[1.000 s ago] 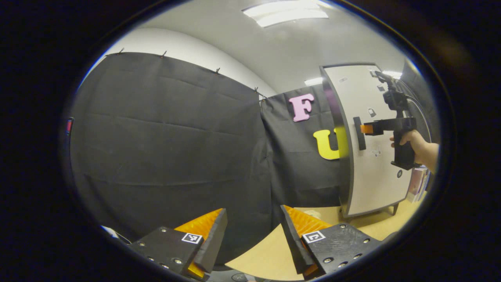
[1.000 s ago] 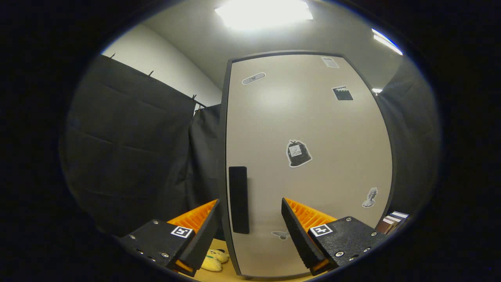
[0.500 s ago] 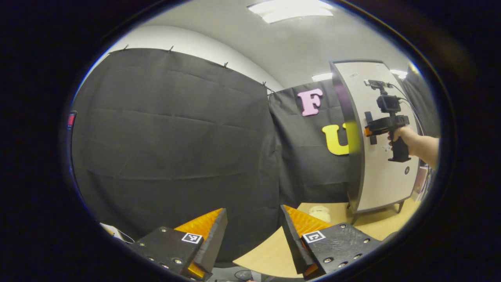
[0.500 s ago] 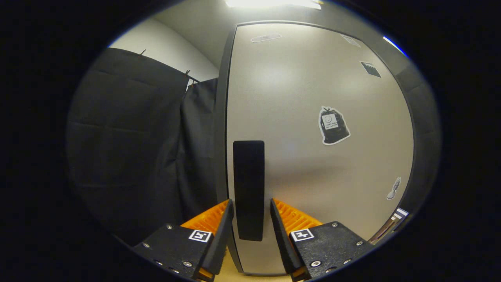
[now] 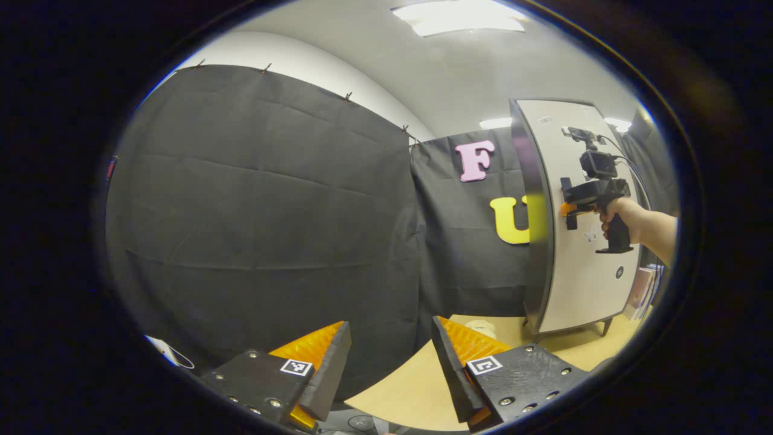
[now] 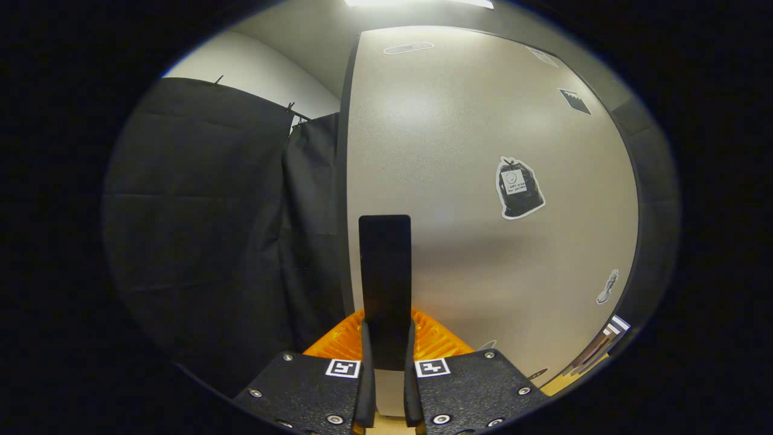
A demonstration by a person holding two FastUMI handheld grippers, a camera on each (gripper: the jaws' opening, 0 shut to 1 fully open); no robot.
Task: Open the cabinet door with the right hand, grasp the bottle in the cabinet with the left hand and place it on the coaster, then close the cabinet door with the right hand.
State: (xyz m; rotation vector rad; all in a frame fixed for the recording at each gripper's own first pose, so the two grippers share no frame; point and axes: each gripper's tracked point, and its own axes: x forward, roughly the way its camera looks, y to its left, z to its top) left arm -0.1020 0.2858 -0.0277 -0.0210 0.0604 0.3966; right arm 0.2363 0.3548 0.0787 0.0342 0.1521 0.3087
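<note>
Right gripper [image 6: 386, 362] now clamped on the black door handle [image 6: 385, 272], jaws wide apart a second ago. Cabinet door [image 6: 483, 181] still closed, bottle presumably hidden behind it. Left gripper [image 5: 389, 362] spread open, empty, waiting over the wooden table [image 5: 410, 393]; pull next.

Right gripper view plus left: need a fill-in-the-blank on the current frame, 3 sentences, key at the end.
1. The right gripper is shut on the cabinet door's black ____.
2. The left gripper has its fingers ____ and holds nothing.
3. In the left gripper view, the cabinet stands on a ____ tabletop.

Missing words: handle; open; wooden
</note>
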